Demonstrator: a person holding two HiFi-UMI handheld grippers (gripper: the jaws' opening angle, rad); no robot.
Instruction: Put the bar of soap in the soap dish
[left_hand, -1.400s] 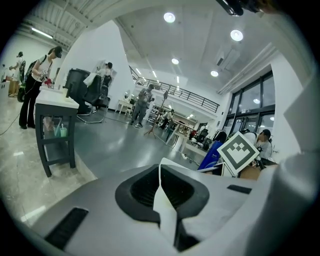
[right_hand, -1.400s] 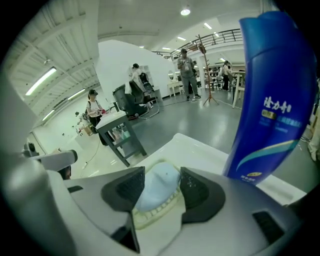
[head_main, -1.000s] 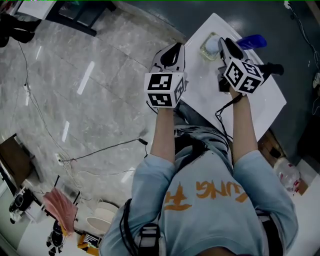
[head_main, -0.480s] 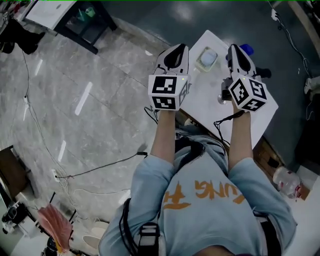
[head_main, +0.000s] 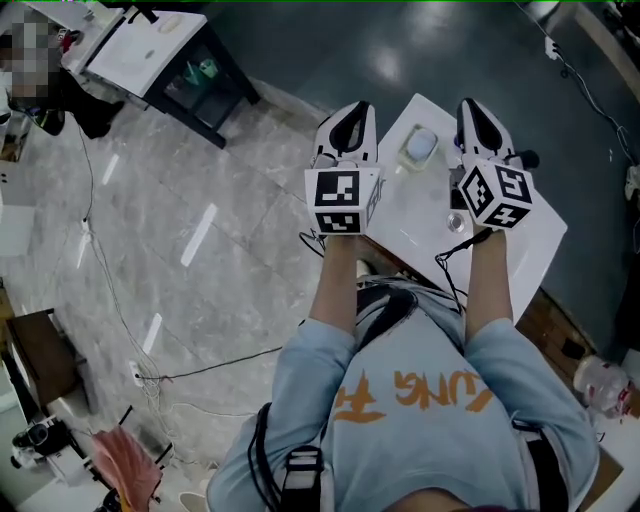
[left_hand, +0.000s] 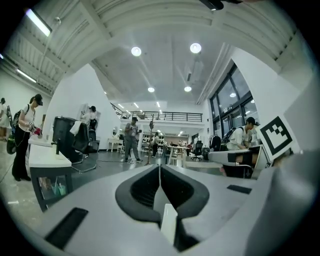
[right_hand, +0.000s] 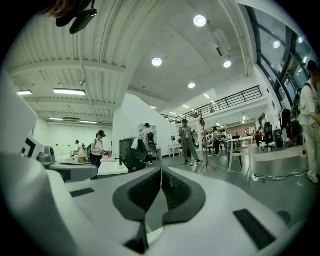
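Note:
On the white table (head_main: 500, 250) at the upper right of the head view stands a clear soap dish (head_main: 408, 158) with a pale bar of soap (head_main: 422, 145) lying in it. My left gripper (head_main: 347, 108) is held up to the left of the dish, over the table's left edge, shut and empty. To the right of the dish, raised above the table, my right gripper (head_main: 473, 104) is also shut with nothing in it. Both gripper views look level across the room; the left gripper (left_hand: 160, 167) and right gripper (right_hand: 160, 172) each show closed, empty jaws.
A small round object (head_main: 457, 222) lies on the table near the right arm. At the upper left, a dark table (head_main: 150, 55) stands on the marble floor, which is crossed by cables (head_main: 200, 370). Several people (left_hand: 131, 140) stand and sit about the room.
Both grippers have risen from the table. The right gripper, which was right by the dish, now sits higher and to its right. The soap stays in the dish.

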